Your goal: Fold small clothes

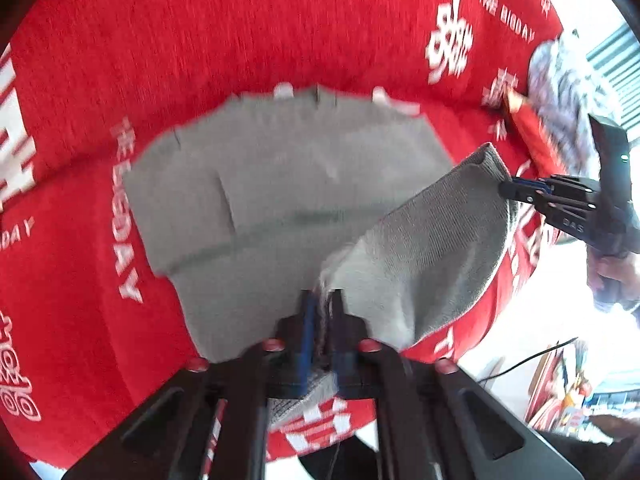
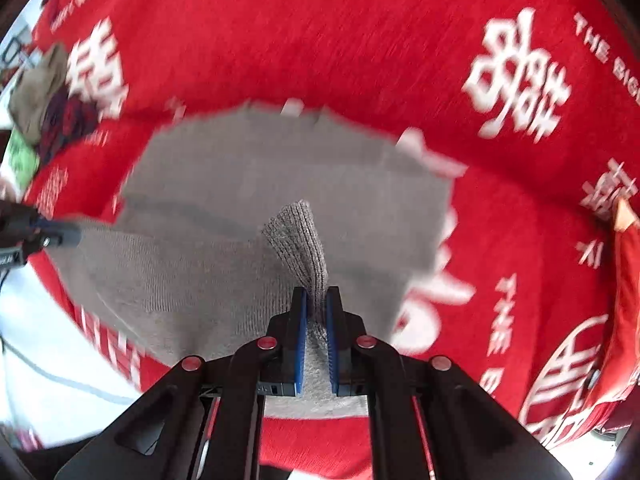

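Note:
A grey knitted garment (image 1: 280, 184) lies spread on a red cloth with white print (image 1: 200, 32); it also shows in the right wrist view (image 2: 260, 168). My left gripper (image 1: 322, 300) is shut on its near edge. My right gripper (image 2: 316, 300) is shut on a ribbed corner (image 2: 300, 240) of the same garment and holds it lifted. In the left wrist view the right gripper (image 1: 505, 189) pinches that raised flap (image 1: 432, 248) at the right. In the right wrist view the left gripper (image 2: 72, 236) shows at the left edge, gripping the garment.
A pile of other clothes (image 2: 44, 100) sits at the far left of the red cloth (image 2: 320, 40). A patterned garment and a red one (image 1: 560, 92) lie at the far right. The cloth's near edge (image 1: 472, 344) drops to a white floor with a cable (image 1: 528, 360).

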Demonstrator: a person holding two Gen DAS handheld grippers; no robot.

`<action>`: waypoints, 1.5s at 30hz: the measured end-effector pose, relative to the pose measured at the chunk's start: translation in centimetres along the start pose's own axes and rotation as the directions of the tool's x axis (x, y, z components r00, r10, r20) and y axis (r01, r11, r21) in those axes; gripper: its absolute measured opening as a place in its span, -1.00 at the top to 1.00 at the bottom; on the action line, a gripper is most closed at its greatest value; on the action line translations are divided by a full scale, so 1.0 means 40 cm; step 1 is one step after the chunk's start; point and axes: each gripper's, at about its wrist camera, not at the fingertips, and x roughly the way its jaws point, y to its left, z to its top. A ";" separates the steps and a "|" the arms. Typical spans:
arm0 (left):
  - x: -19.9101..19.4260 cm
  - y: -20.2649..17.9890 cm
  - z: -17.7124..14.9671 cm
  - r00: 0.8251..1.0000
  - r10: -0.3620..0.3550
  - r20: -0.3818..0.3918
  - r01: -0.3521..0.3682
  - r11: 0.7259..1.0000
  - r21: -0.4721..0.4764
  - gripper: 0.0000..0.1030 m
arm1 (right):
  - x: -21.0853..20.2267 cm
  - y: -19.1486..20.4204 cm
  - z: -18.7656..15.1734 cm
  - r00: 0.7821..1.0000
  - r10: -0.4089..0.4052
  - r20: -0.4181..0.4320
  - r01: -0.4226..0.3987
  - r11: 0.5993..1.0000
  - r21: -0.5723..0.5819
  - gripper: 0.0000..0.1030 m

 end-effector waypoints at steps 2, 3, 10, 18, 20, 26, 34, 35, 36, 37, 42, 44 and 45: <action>-0.034 0.013 0.064 0.998 0.013 0.067 -0.013 1.000 0.003 0.87 | -0.003 -0.026 0.081 0.999 -0.010 0.036 0.010 1.000 -0.007 0.81; -0.038 0.017 0.086 0.996 0.020 0.087 -0.021 1.000 0.004 0.87 | 0.003 -0.036 0.118 0.999 -0.016 0.051 0.017 1.000 -0.013 0.81; 0.031 0.113 0.290 0.977 0.144 0.159 -0.134 0.989 -0.069 0.87 | 0.122 -0.087 0.313 0.996 -0.048 0.072 0.049 0.999 -0.020 0.81; 0.183 0.186 0.271 0.967 0.251 -0.040 -0.254 0.952 -0.172 0.86 | 0.309 -0.145 0.257 0.993 0.061 -0.106 -0.049 0.993 0.112 0.81; 0.210 0.179 0.242 0.966 0.249 -0.077 -0.258 0.953 -0.156 0.85 | 0.323 -0.150 0.229 0.989 0.076 -0.125 -0.060 0.990 0.130 0.81; 0.250 0.114 0.214 0.960 0.261 -0.104 -0.269 0.961 -0.068 -1.00 | 0.340 -0.178 0.193 0.983 0.109 -0.147 -0.080 0.979 0.188 0.81; 0.345 0.147 0.225 0.962 0.205 -0.180 -0.222 0.972 -0.082 -0.94 | 0.345 -0.187 0.193 0.981 0.125 -0.146 -0.093 0.973 0.213 0.81; 0.353 0.152 0.224 0.964 0.191 -0.183 -0.208 0.975 -0.080 -0.82 | 0.345 -0.188 0.193 0.981 0.127 -0.145 -0.094 0.972 0.213 0.81; 0.360 0.156 0.223 0.966 0.180 -0.185 -0.197 0.977 -0.079 -0.31 | 0.344 -0.189 0.191 0.981 0.128 -0.143 -0.095 0.972 0.214 0.81; 0.374 0.162 0.220 0.966 0.157 -0.207 -0.177 0.981 -0.083 0.44 | 0.343 -0.190 0.190 0.981 0.129 -0.142 -0.096 0.972 0.214 0.81; 0.304 0.161 0.205 0.985 0.132 -0.107 -0.144 0.983 -0.112 0.78 | 0.308 -0.184 0.183 0.985 0.127 -0.117 -0.102 0.974 0.201 0.81; 0.233 0.142 0.192 0.992 0.119 -0.042 -0.123 0.986 -0.116 0.78 | 0.268 -0.178 0.181 0.988 0.126 -0.087 -0.108 0.977 0.186 0.81; 0.200 0.137 0.190 0.993 0.116 -0.016 -0.117 0.986 -0.119 0.89 | 0.235 -0.176 0.179 0.991 0.123 -0.062 -0.110 0.978 0.179 0.81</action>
